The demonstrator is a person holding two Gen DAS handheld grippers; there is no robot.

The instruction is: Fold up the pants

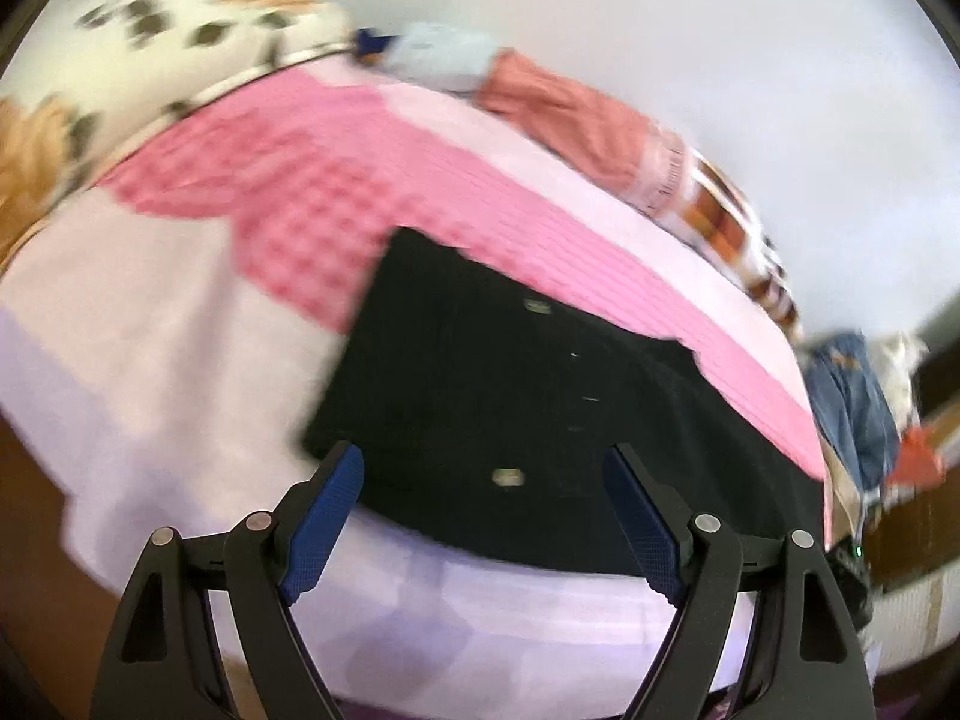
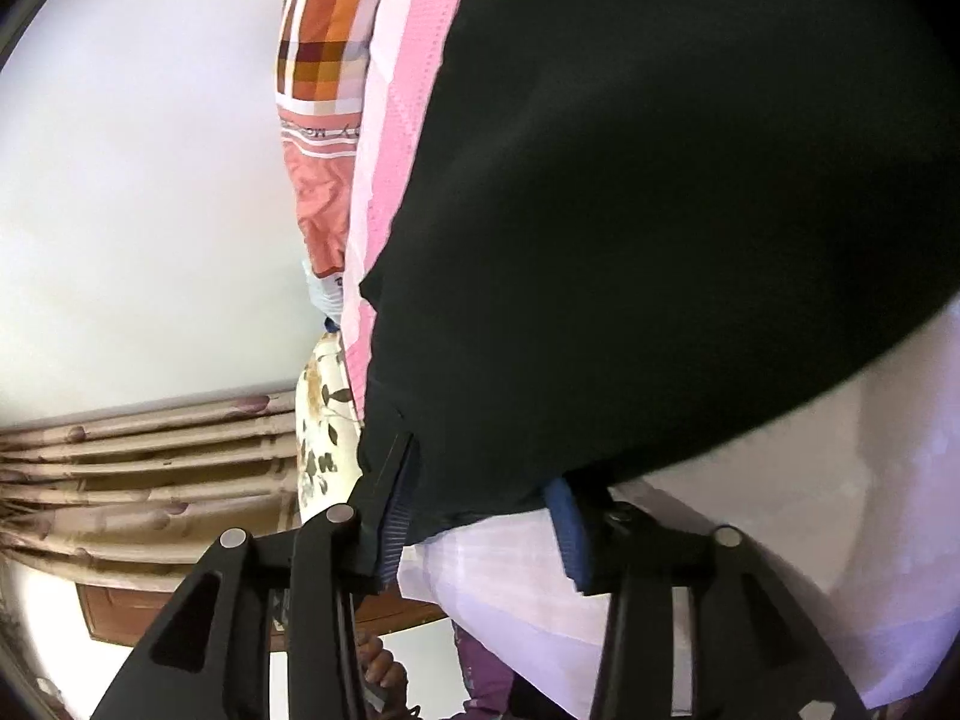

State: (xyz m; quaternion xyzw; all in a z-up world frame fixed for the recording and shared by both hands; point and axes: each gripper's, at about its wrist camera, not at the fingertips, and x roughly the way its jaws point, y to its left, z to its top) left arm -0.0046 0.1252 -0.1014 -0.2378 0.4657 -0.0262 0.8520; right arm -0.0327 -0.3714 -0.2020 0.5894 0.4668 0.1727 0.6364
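In the middle of the bed lie the black pants (image 1: 498, 396), folded into a dark block on the pink-and-lilac bedspread (image 1: 312, 192), and two small metal buttons glint on the cloth in the left wrist view. The near edge of the pants runs just beyond the left tool (image 1: 483, 468), whose blue pads (image 1: 324, 522) stand wide apart with nothing between them; the tool hangs above the cloth, not touching it, and the whole view is smeared with blur.

Over on the right wrist view, the pants fill the upper right, a big black sweep (image 2: 660, 210). The right tool (image 2: 480, 480) has an edge of that black cloth lying between its two blue pads (image 2: 396, 516), jaws part open. Whether the pads actually press on the fabric I cannot tell from here; the cloth drapes over the left finger and hides the contact. Below the tool, a hand (image 2: 381, 669) grips the handle.

Further out, at the far edge of the bed, a floral pillow (image 1: 150, 18) sits at the far left. Beside it runs a row of heaped laundry: a pale blue piece (image 1: 438, 54), a salmon-red garment (image 1: 570, 114), and an orange checked cloth (image 1: 732, 222). On the right, off the bed's end, blue denim (image 1: 852, 396) is piled up. A pleated beige curtain (image 2: 132, 456) shows at the left of the right wrist view.
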